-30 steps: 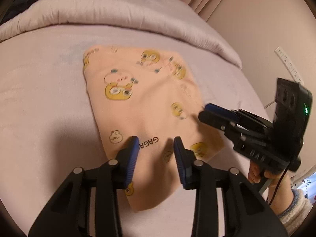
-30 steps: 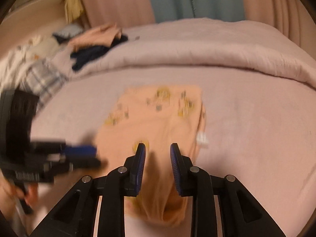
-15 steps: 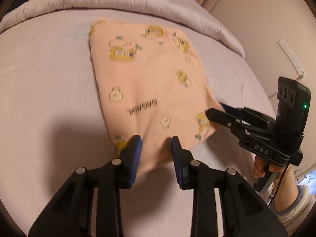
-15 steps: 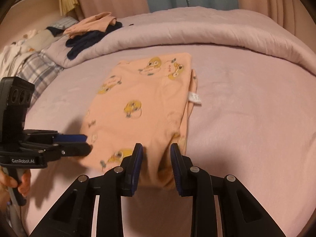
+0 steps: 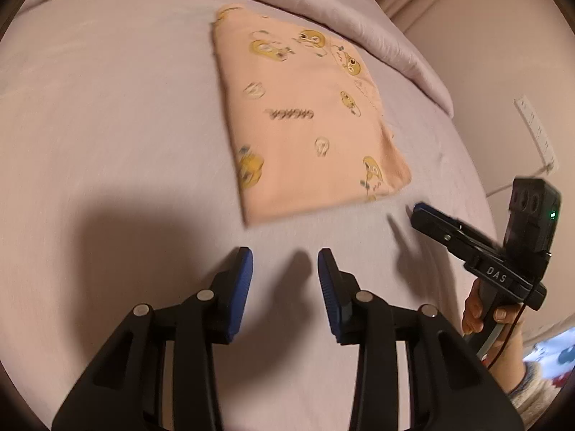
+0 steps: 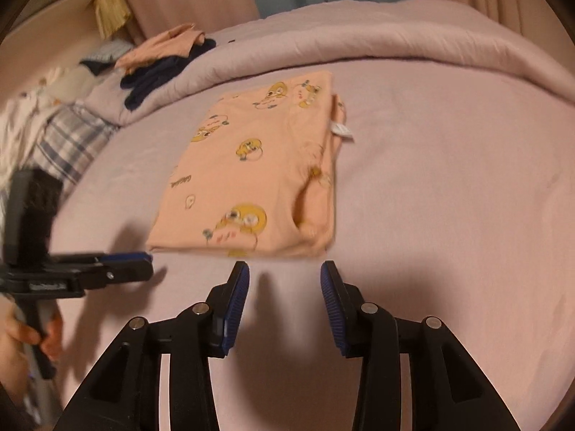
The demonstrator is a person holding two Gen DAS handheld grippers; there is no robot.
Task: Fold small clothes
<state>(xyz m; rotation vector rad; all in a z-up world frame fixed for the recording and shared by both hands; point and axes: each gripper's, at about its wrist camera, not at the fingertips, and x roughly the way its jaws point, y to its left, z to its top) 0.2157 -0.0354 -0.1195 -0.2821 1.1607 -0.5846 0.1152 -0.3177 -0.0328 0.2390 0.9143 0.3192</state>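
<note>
A small peach garment with yellow cartoon prints (image 5: 305,122) lies folded flat on the pink bed; it also shows in the right wrist view (image 6: 251,176), with a white label at its right edge. My left gripper (image 5: 285,265) is open and empty, just short of the garment's near edge. My right gripper (image 6: 284,280) is open and empty, just short of the same edge. Each gripper shows in the other's view: the right one (image 5: 420,213) at the garment's right corner, the left one (image 6: 143,264) at its left corner.
A rolled pink duvet (image 6: 395,43) runs along the far side of the bed. A pile of other clothes (image 6: 158,57) and a checked cloth (image 6: 68,140) lie at the far left. A wall with a power strip (image 5: 535,129) stands to the right.
Both grippers let go of the garment's near edge, opened and drew back toward me. The garment now lies flat on the bed.
</note>
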